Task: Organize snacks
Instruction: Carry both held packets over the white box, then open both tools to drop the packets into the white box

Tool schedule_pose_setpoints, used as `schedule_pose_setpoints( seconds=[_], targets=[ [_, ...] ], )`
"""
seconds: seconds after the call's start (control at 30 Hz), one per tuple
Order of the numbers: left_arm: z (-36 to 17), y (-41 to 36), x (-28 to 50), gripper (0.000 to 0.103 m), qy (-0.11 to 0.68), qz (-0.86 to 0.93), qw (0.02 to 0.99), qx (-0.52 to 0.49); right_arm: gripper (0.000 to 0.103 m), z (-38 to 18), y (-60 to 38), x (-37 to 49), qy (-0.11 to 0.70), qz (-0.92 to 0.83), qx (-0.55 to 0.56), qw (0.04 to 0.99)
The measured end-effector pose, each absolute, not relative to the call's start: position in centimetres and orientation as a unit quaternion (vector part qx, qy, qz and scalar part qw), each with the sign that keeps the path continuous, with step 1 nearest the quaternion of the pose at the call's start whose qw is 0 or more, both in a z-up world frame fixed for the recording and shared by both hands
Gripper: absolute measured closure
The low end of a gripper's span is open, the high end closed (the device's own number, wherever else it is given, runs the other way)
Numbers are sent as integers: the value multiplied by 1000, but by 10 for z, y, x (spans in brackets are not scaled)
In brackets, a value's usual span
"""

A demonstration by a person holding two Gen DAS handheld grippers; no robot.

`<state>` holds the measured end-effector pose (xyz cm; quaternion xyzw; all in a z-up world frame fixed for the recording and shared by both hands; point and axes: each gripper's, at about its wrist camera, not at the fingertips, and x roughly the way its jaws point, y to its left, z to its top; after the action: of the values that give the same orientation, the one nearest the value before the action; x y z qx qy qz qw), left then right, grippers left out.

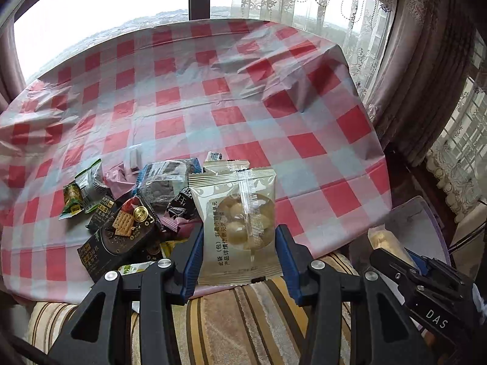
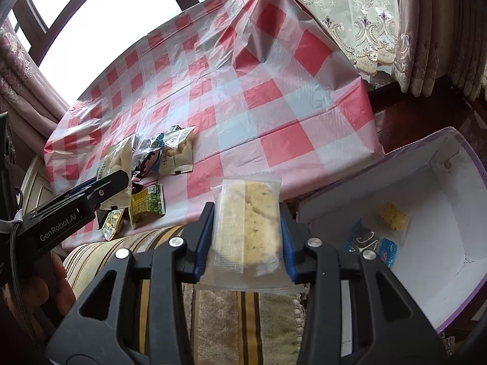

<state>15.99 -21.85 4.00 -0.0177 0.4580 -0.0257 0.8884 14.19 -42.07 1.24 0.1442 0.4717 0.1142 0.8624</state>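
Both grippers carry a load: the left gripper (image 1: 239,237) is clamped on a beige packet of round pale sweets (image 1: 236,216), held upright by its two side edges above the near table edge; the right gripper (image 2: 246,237) pinches a clear-wrapped crumbly yellow cake bar (image 2: 252,231) the same way, over the striped cushion (image 2: 231,319) between the table and the open white box (image 2: 426,182) with purple trim, which sits lower and to the right.

Risks, as I judge them: each hold is on thin, slick film at the margins, so a packet could slide out or twist during a swing; a drop here would land on the cushion or in the gap beside the box rather than inside it; the cake bar looks brittle, so a harder squeeze may crumble it; the two tools are close, and the left one could clip the right on the way to the box; the loose checked tablecloth (image 1: 243,106) could snag a low pass.

Counts: two grippers, two held packets; inside the box one yellow cake piece (image 2: 394,217) and what looks like two or three blue-wrapped sweets (image 2: 386,251), too tangled to count surely; roughly ten packets left in the pile (image 1: 137,206) at the table's near edge, overlapping, so no exact number.
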Motion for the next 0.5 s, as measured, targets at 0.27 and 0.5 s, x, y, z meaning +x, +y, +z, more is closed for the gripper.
schedule_pose_setpoints(
  seconds=[0.27,0.5],
  targets=[
    [26,-304,168,56,479,-106,870,48,60,-15,-487,139,476,43,194,857],
    [10,-368,166,56,500,-170,844,97,60,-45,-534,130,493,-16,227,840]
  ],
)
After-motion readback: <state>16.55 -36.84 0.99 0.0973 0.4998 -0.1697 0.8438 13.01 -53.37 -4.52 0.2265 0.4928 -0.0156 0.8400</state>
